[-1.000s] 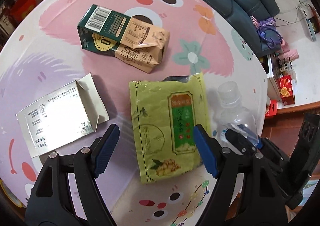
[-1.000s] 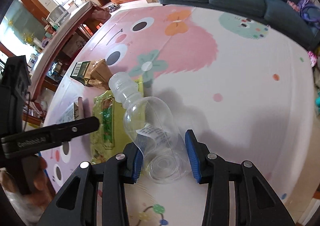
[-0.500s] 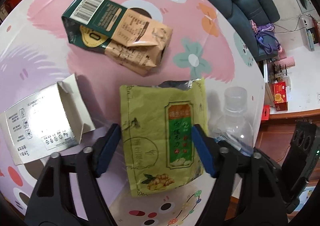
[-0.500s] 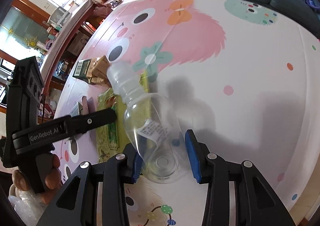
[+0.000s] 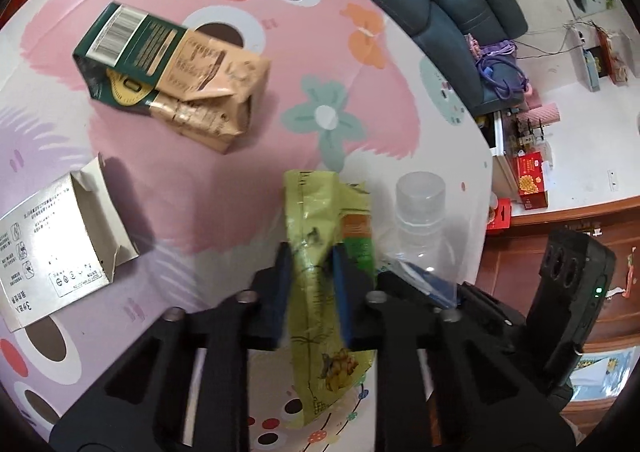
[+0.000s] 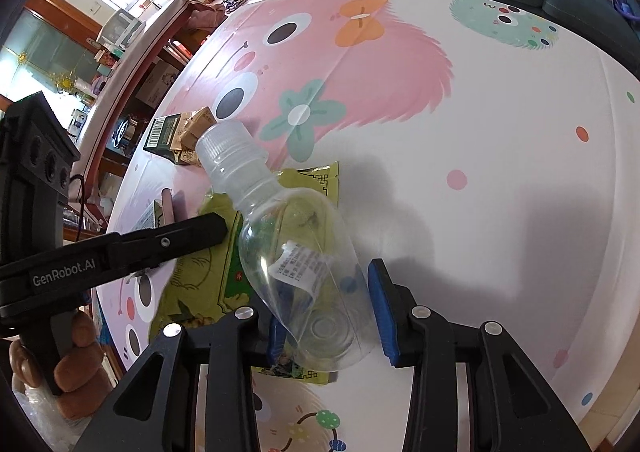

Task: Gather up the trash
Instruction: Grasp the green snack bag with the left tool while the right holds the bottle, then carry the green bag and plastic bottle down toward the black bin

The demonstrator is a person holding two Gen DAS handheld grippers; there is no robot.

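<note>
Currently, the left gripper [image 5: 310,284] is clenched on the green pouch [image 5: 324,252] at frame centre; thin, limp film, best pinched mid-body. The right gripper [image 6: 326,316] grasps the clear bottle [image 6: 288,244] near its base: light, slippery, crushable.

Pouch [image 5: 316,272] sits between the left gripper [image 5: 310,280] fingers, on the surface [image 5: 400,100]. Bottle [image 6: 296,252] lies between the right gripper [image 6: 326,316] fingers — partly over the pouch, cap pointing away. Crushed carton [image 5: 168,72] further ahead-left of left gripper; opened box [image 5: 52,244] to its left.
</note>
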